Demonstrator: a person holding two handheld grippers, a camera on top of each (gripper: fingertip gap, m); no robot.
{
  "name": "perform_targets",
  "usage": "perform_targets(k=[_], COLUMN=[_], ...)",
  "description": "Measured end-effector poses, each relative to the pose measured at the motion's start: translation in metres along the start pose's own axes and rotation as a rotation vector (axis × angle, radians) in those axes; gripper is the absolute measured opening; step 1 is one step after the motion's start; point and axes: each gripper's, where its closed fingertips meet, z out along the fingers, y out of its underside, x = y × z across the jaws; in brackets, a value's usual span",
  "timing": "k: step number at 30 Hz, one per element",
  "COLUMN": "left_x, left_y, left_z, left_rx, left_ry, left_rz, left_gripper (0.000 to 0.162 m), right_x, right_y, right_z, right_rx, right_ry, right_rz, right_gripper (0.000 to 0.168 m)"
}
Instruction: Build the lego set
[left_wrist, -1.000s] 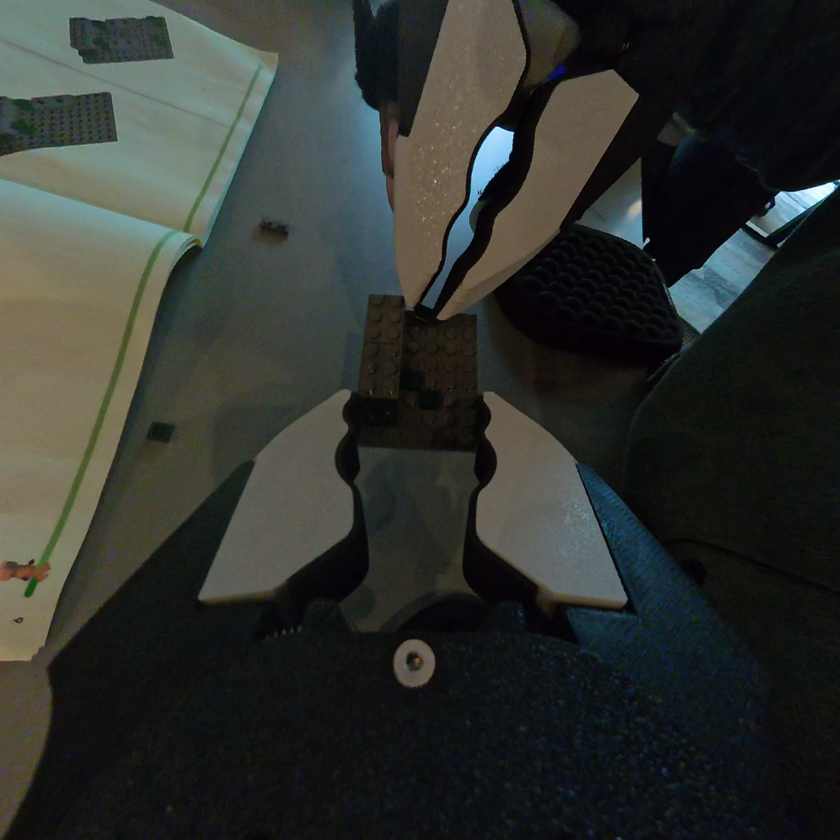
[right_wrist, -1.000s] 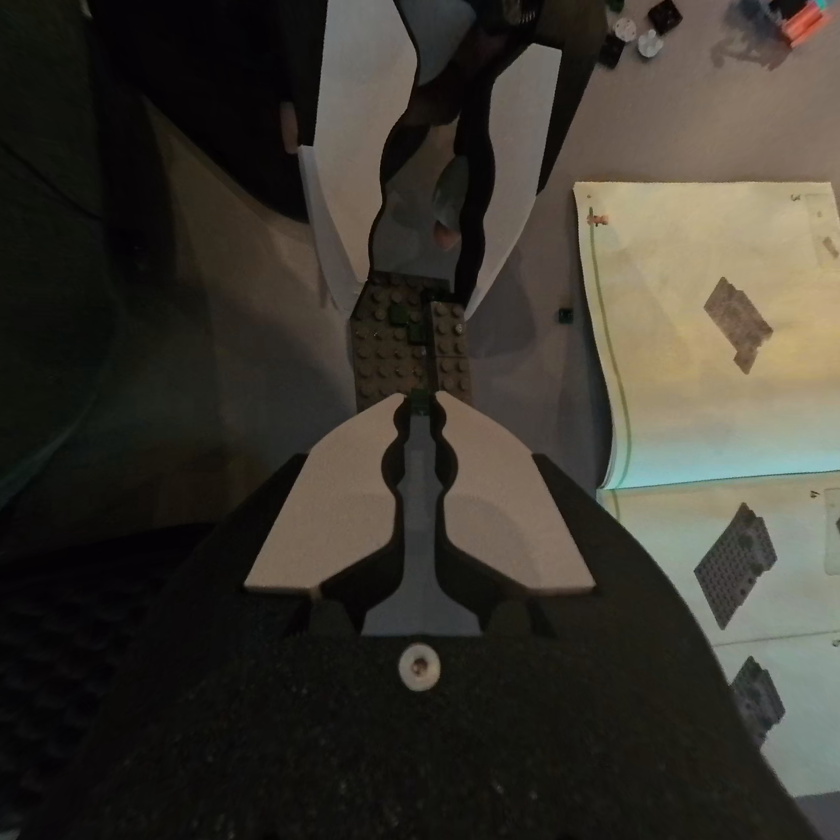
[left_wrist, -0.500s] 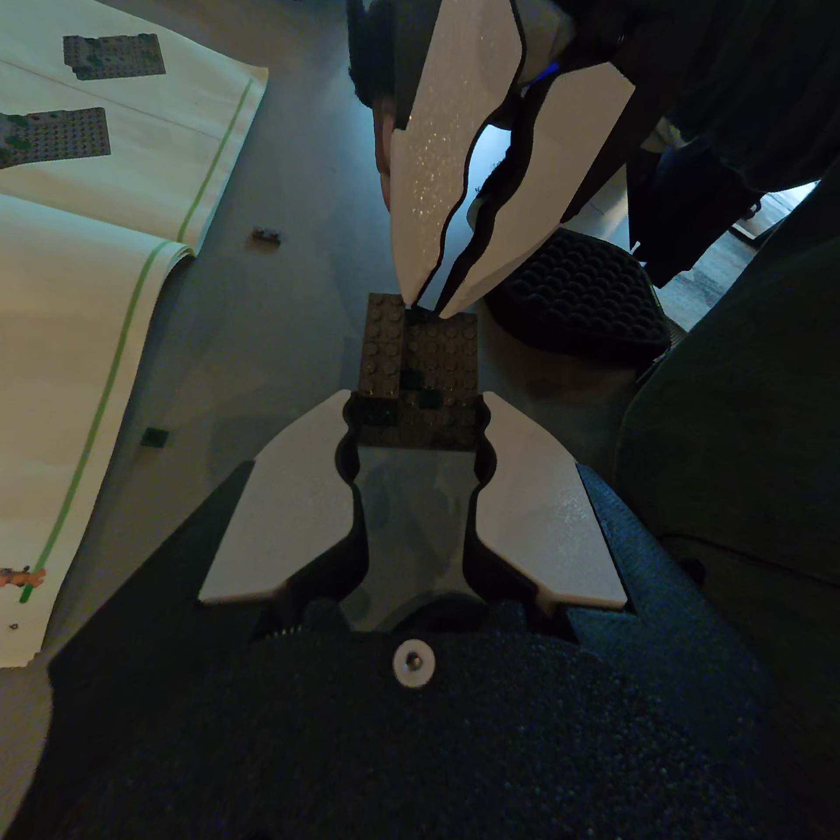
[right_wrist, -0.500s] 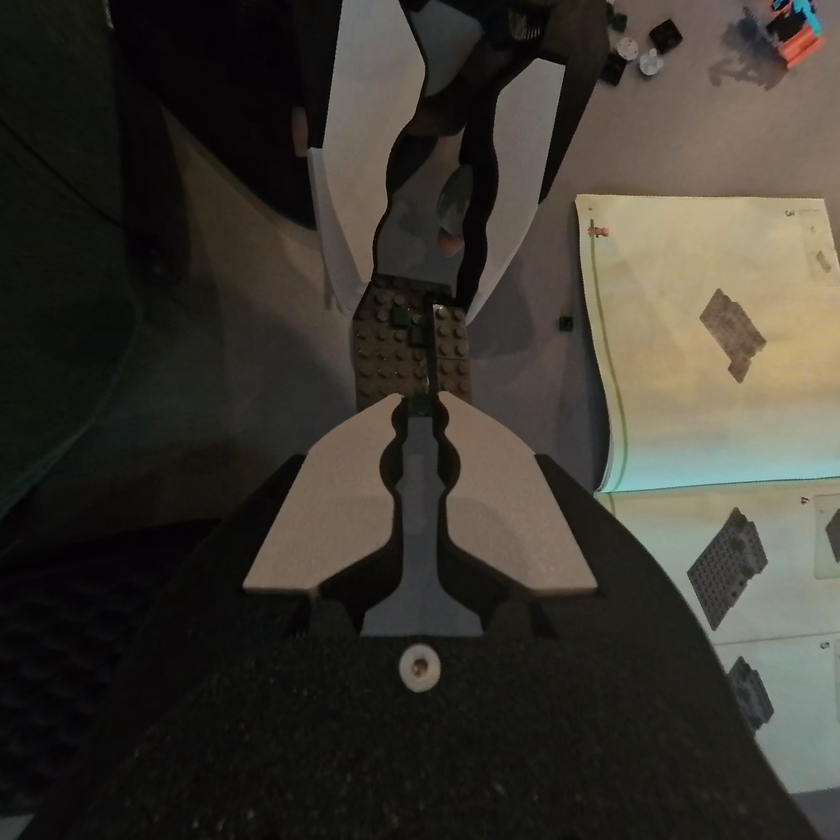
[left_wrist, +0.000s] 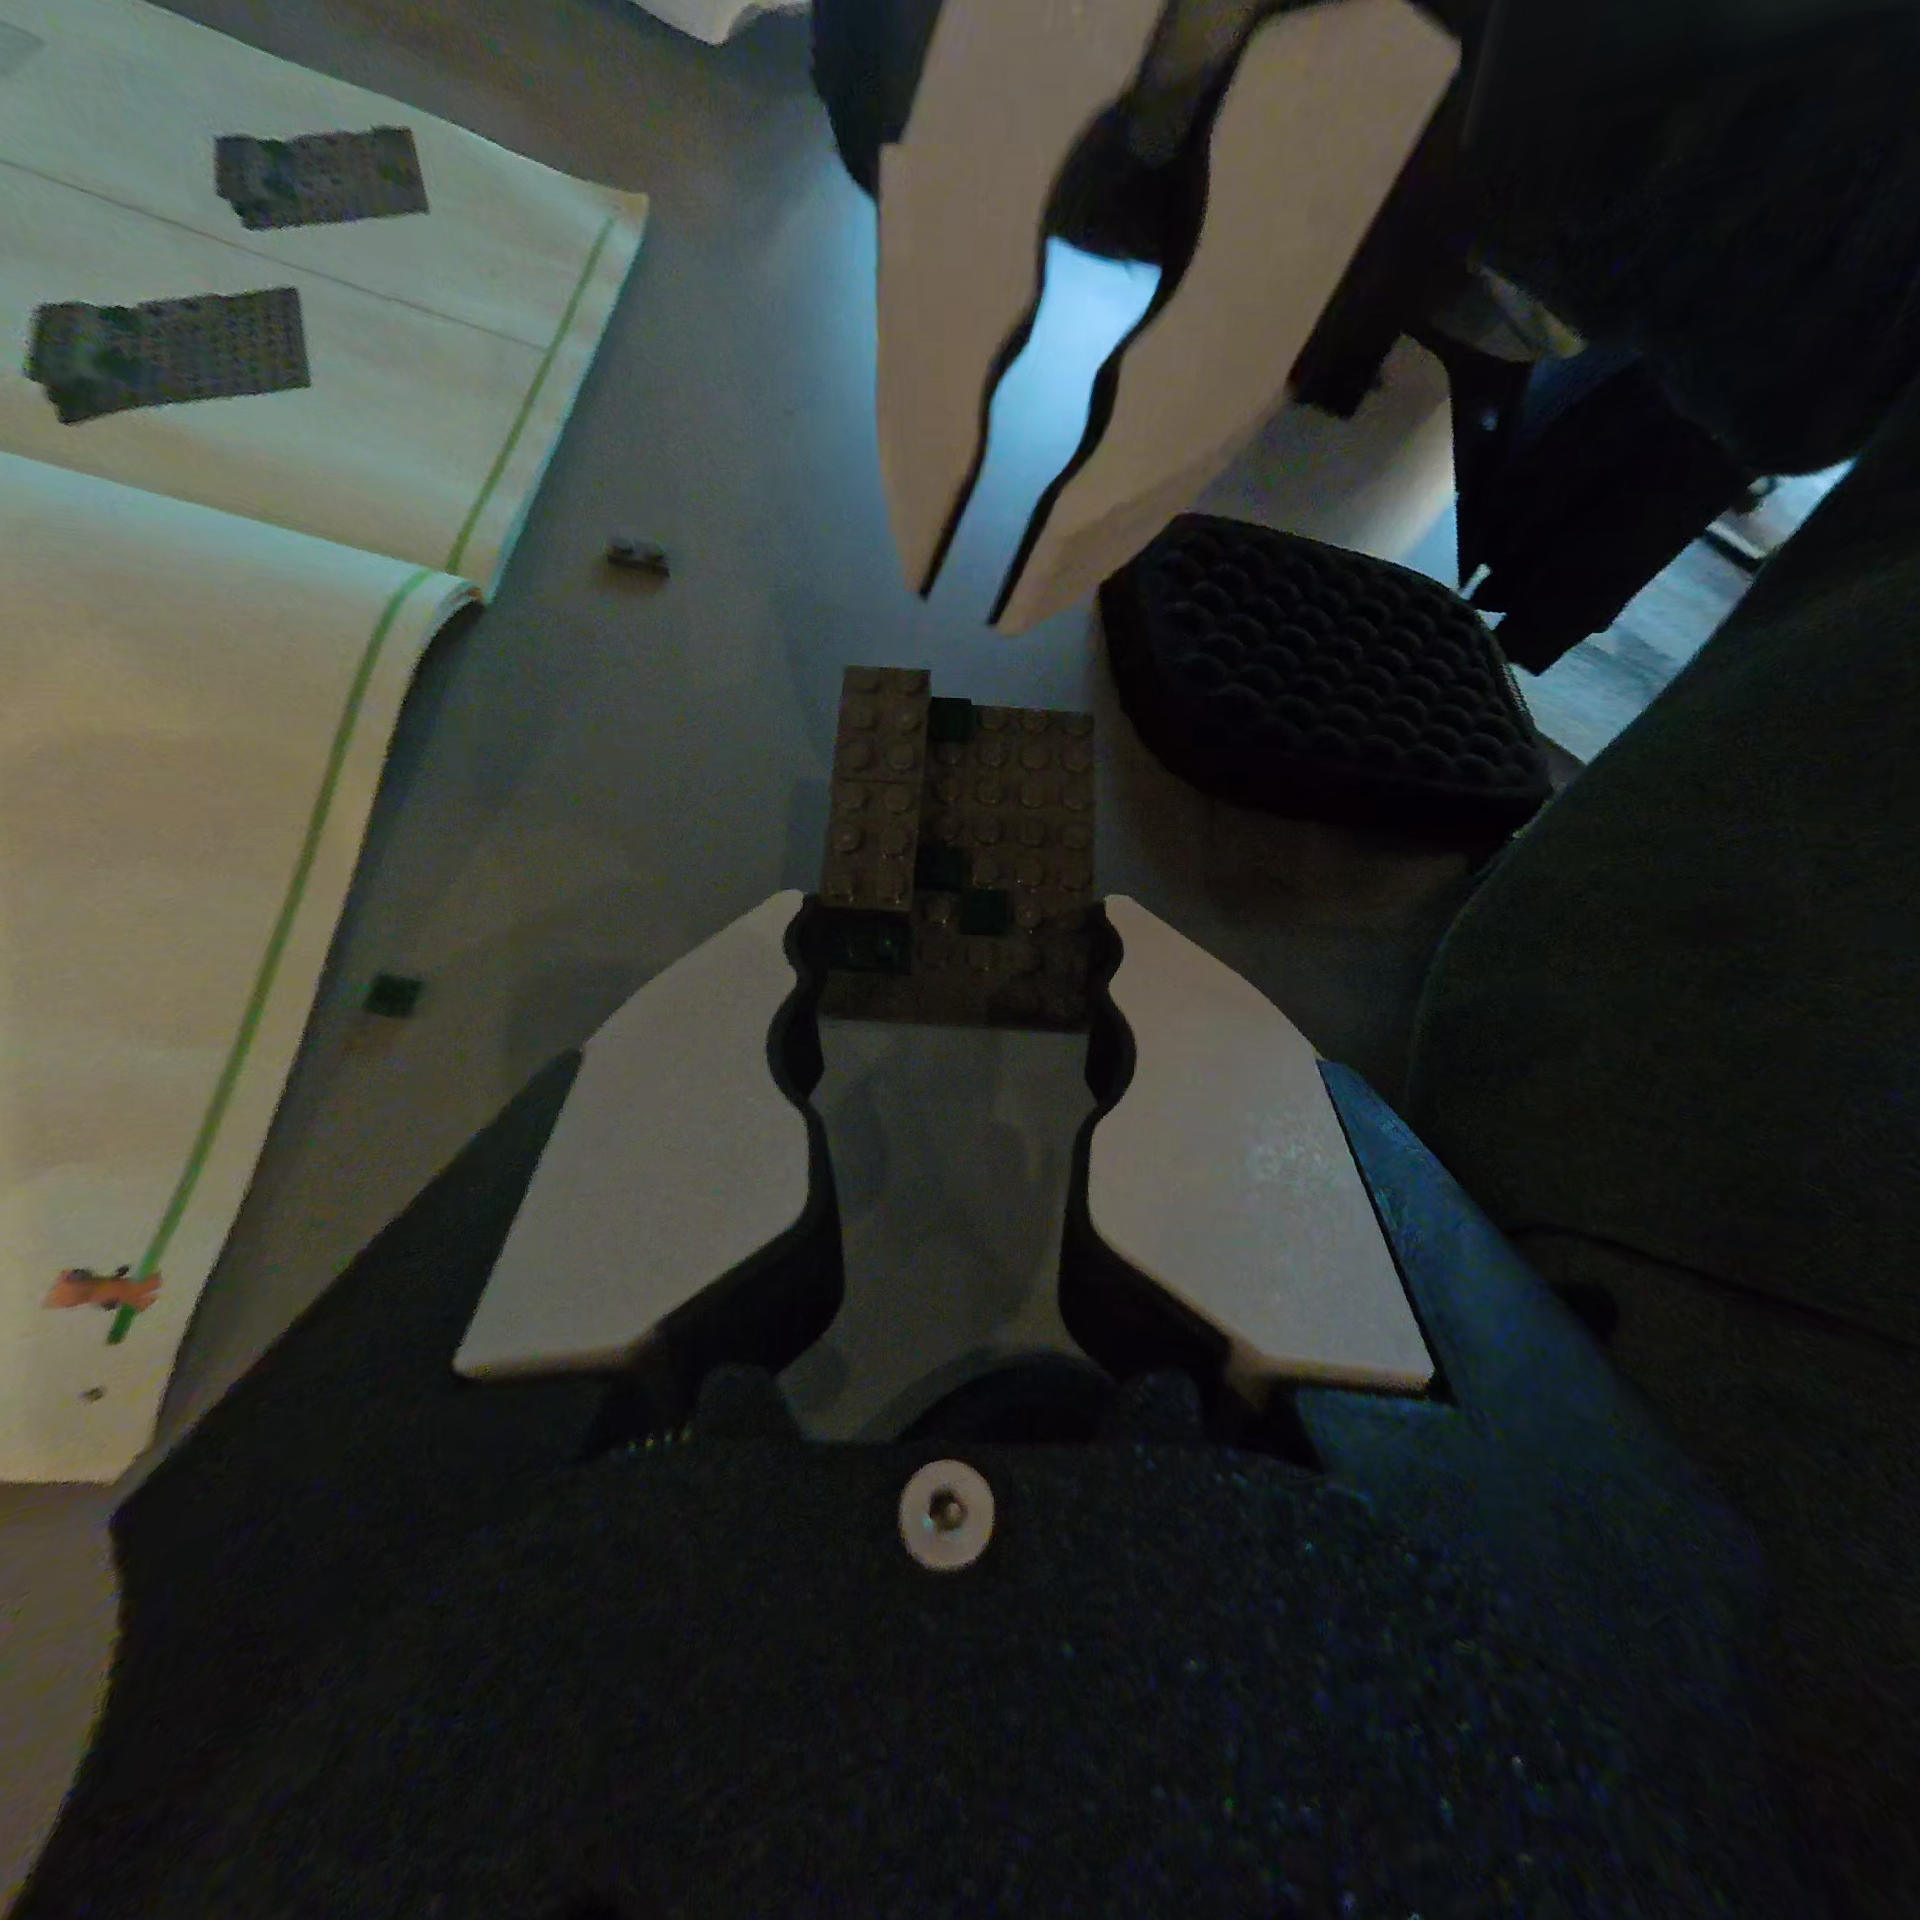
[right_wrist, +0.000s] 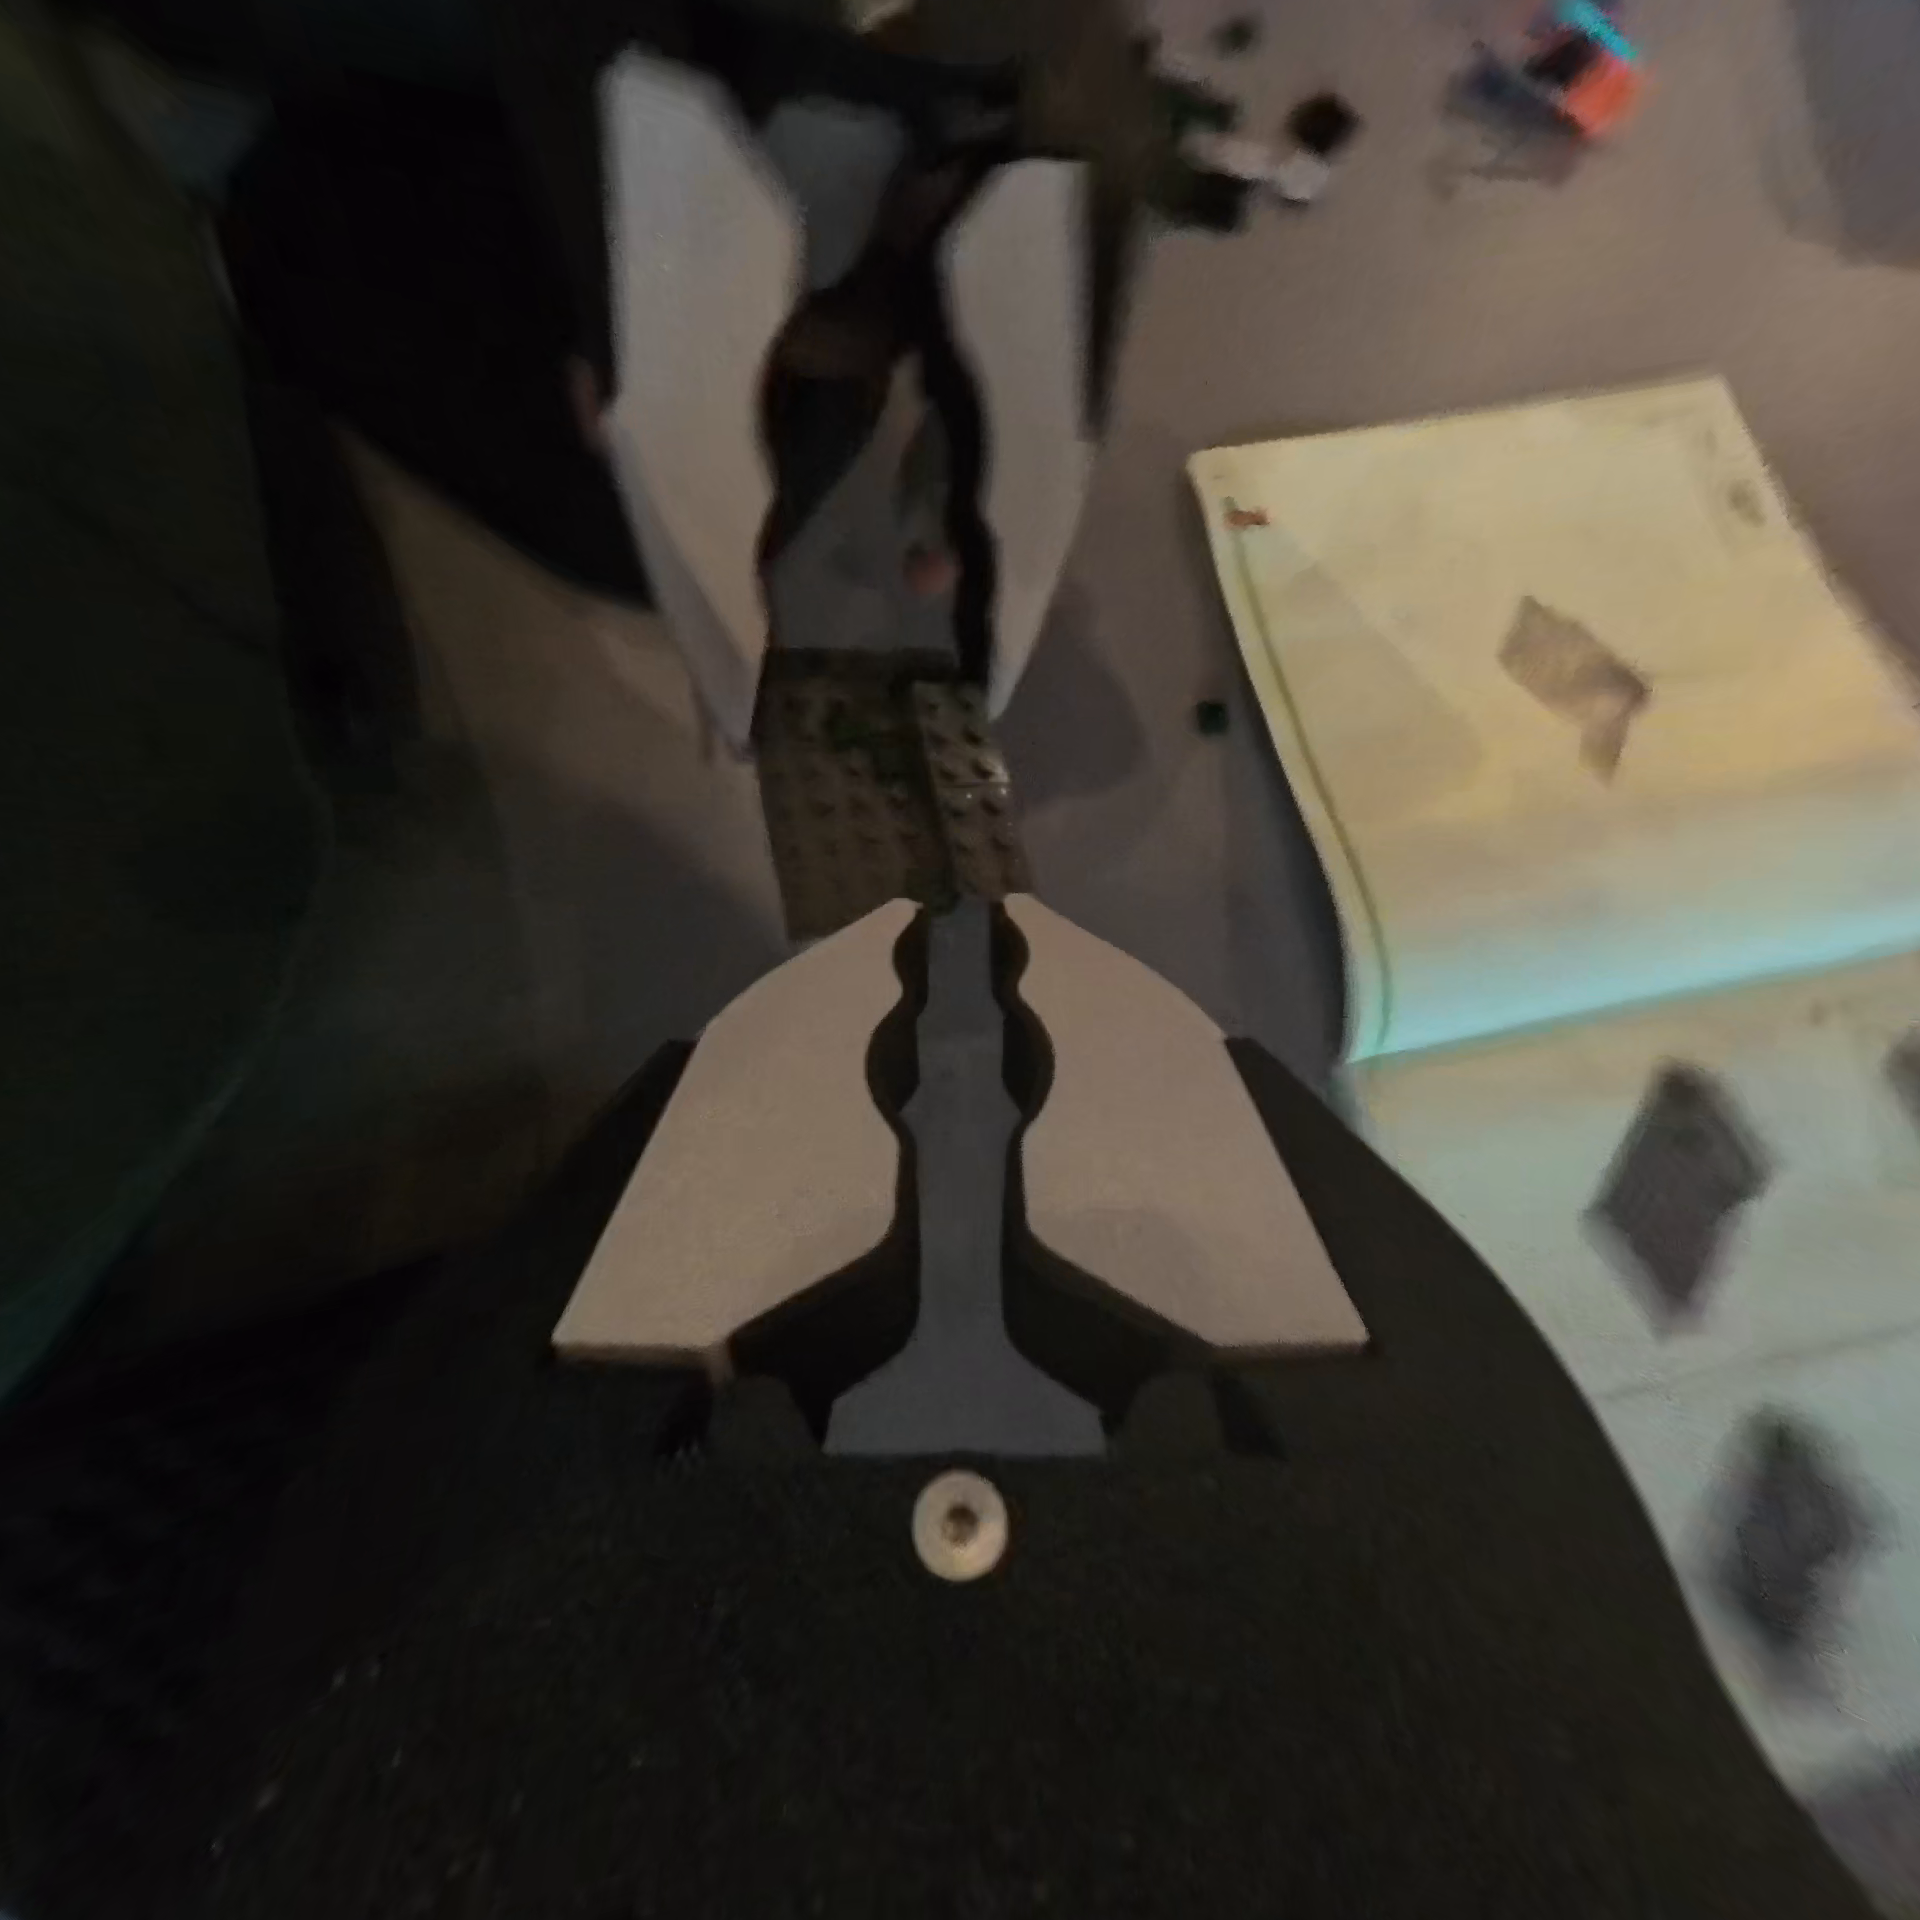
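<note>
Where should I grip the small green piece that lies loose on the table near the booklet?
I would pinch its opposite side walls from straight above. The green piece lies flat and low, apart from the booklet, with bare table on every side.

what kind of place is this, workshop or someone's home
Probably a home or casual room: a grey table with an open instruction booklet, a half-built lego plate, and what looks like a green sofa beside it.

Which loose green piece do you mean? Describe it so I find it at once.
Start at the open booklet left of the grey plate. The green piece lies on the table beside the page's green stripe. Unlike the grey bit farther off, it is square and dark green.
</note>
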Motion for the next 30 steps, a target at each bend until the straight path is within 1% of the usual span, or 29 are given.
perform_targets(k=[3,6,11,14,17,23,30], left_x=[-0.001,-0.002,0.001,0.006,0.008,0.007,0.005], left_y=[-0.001,0.000,-0.002,-0.006,-0.009,-0.010,-0.009], left_z=[-0.001,0.000,0.002,0.003,0.003,0.002,0.001], left_rx=[0.002,-0.009,-0.019,-0.010,-0.013,-0.027,-0.023], left_ry=[-0.021,-0.028,-0.031,-0.025,-0.038,-0.053,-0.060], left_rz=[0.012,0.024,0.053,0.064,0.081,0.099,0.101], left_gripper=[0.048,0.048,0.049,0.049,0.049,0.049,0.049], right_x=[0.001,0.004,-0.005,-0.010,-0.013,-0.012,-0.008], right_y=[0.006,0.020,0.019,0.015,0.009,0.004,0.003], right_z=[-0.003,-0.003,-0.005,-0.003,0.000,0.006,0.009], right_rx=[0.170,0.281,0.499,0.547,0.554,0.545,0.555], right_ry=[-0.091,-0.119,-0.293,-0.380,-0.412,-0.424,-0.435], right_rz=[0.346,0.548,0.927,1.089,1.168,1.235,1.263], right_gripper=[0.016,0.022,0.028,0.029,0.029,0.026,0.012])
